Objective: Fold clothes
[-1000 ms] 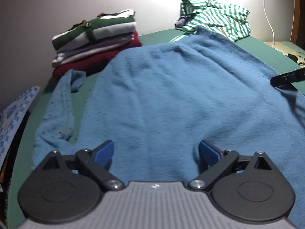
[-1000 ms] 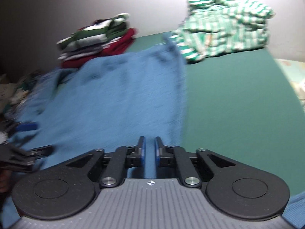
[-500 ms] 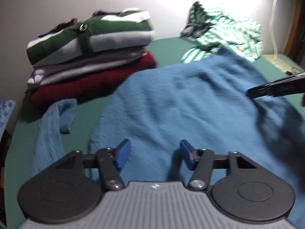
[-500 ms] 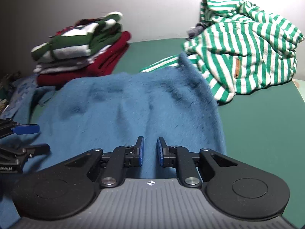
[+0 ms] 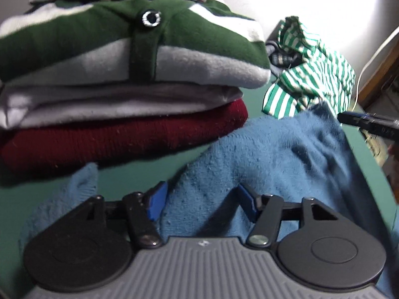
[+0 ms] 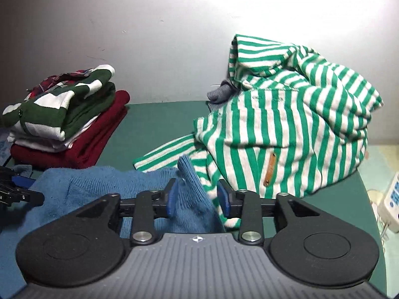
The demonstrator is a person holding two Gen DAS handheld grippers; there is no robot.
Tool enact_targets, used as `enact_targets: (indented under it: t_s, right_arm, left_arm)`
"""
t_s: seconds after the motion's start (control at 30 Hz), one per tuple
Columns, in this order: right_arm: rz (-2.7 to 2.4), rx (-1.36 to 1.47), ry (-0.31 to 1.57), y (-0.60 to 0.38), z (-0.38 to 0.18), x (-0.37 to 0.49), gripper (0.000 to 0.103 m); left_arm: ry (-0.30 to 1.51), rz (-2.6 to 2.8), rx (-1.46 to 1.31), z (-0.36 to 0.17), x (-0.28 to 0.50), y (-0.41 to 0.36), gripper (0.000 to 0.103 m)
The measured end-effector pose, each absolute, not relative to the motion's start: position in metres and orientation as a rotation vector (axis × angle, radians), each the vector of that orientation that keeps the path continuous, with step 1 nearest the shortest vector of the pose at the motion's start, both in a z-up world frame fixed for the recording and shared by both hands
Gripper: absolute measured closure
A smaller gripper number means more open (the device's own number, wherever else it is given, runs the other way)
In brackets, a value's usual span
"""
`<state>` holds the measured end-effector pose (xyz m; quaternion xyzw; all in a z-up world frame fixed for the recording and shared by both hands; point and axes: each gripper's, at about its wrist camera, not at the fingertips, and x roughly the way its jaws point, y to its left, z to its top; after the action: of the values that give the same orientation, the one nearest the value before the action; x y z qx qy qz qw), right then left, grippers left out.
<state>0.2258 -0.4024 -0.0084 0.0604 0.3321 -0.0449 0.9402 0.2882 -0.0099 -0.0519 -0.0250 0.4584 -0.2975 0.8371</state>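
Lying crosswise, blue sweater (image 6: 104, 186) spans between both opening tongs

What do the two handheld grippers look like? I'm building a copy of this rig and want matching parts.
Both match. The left gripper and right gripper each have a ribbed grey body with a small round emblem, two black rounded plates with circular insets, black linkage arms on silver pins, and blue pads on the fingers. No cables or sleeves show.

Dim room, one hard light blowing out the pale wall (image 6: 286, 7) at upper right.

The left view is soft: the folded green-and-white striped top (image 5: 129, 49) looms blurred, its underside shadowed. Fisheye bending curves every edge, and corners fall dark.
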Motion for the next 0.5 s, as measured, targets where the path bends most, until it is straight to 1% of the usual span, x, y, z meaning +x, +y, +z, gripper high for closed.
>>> enact_targets:
  t_s: [0.1,0.13,0.17,0.2,0.23,0.27,0.33,0.37,0.43,0.5]
  right_arm:
    - [-0.11,0.152,0.686,-0.408,-0.019,0.243,0.062]
    - [-0.118,0.16,0.698,-0.41,-0.023,0.247,0.067]
    - [-0.117,0.168,0.702,-0.411,-0.026,0.249,0.074]
    - [-0.114,0.176,0.704,-0.412,-0.028,0.25,0.09]
    - [-0.116,0.173,0.686,-0.411,-0.027,0.247,0.09]
    - [-0.11,0.16,0.666,-0.408,-0.025,0.243,0.09]
    - [-0.091,0.137,0.624,-0.401,-0.018,0.231,0.092]
    - [-0.068,0.137,0.606,-0.398,-0.014,0.223,0.095]
    - [-0.008,0.142,0.584,-0.393,-0.007,0.205,0.095]
    - [0.038,0.134,0.588,-0.388,-0.006,0.186,0.096]
  left_arm:
    - [0.964,-0.635,-0.078,-0.055,0.287,-0.012,0.039]
    - [0.96,-0.633,-0.07,-0.055,0.286,-0.014,0.043]
    - [0.955,-0.63,-0.053,-0.055,0.285,-0.017,0.055]
    - [0.949,-0.621,-0.031,-0.054,0.284,-0.02,0.061]
    - [0.938,-0.605,-0.004,-0.053,0.281,-0.022,0.072]
    - [0.916,-0.591,0.028,-0.051,0.274,-0.025,0.076]
    - [0.854,-0.57,0.118,-0.044,0.255,-0.033,0.08]
    - [0.819,-0.578,0.183,-0.041,0.242,-0.038,0.081]
    - [0.764,-0.631,0.275,-0.037,0.217,-0.047,0.081]
    - [0.771,-0.718,0.284,-0.036,0.198,-0.052,0.081]
